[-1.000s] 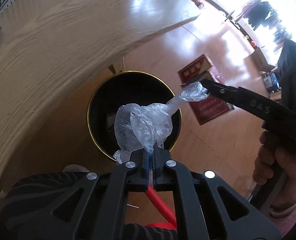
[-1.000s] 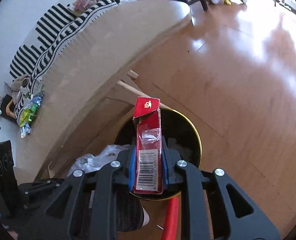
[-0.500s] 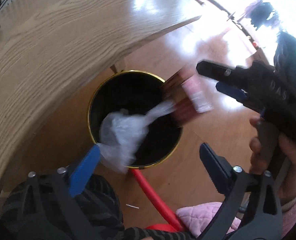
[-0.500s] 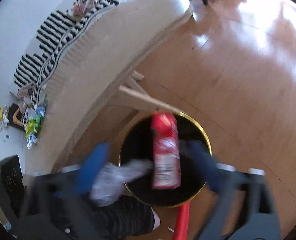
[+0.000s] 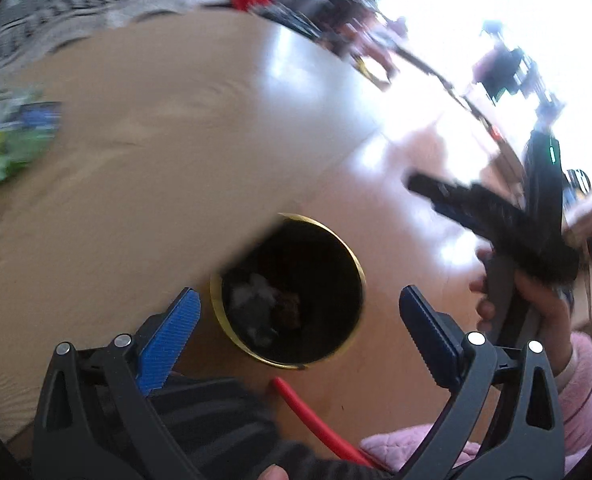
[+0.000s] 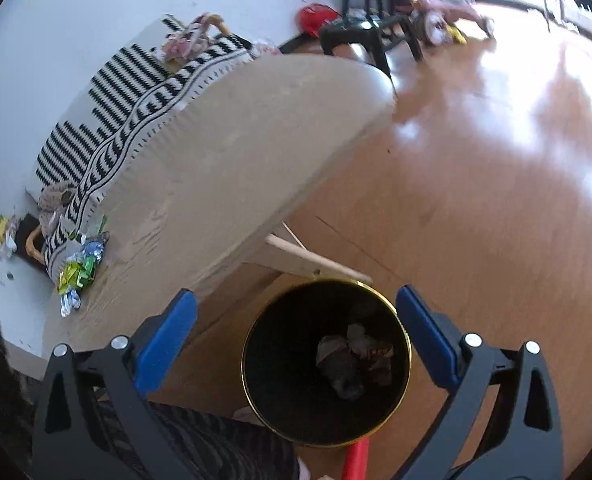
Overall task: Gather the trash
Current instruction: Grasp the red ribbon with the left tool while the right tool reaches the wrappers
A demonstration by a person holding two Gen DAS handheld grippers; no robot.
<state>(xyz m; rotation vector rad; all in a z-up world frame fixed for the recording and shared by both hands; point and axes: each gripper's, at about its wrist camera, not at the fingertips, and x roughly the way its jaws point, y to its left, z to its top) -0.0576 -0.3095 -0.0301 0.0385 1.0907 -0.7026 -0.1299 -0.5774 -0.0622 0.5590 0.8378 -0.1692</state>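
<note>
Left gripper wide and empty, right gripper still spreading, empty, above upright bin beside the tabletop edge, crumpled trash inside, its long axis unclear.

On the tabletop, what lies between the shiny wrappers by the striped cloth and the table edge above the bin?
Nothing: in the right wrist view the table is bare wood from the wrappers to the edge over the bin.

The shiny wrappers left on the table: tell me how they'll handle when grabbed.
The wrappers look like thin crinkled foil, so they are probably very light and will likely crush flat between the jaws. The glossy surface may be slippery. They lie as a loose cluster on the table, so one grab may not lift them all.
</note>
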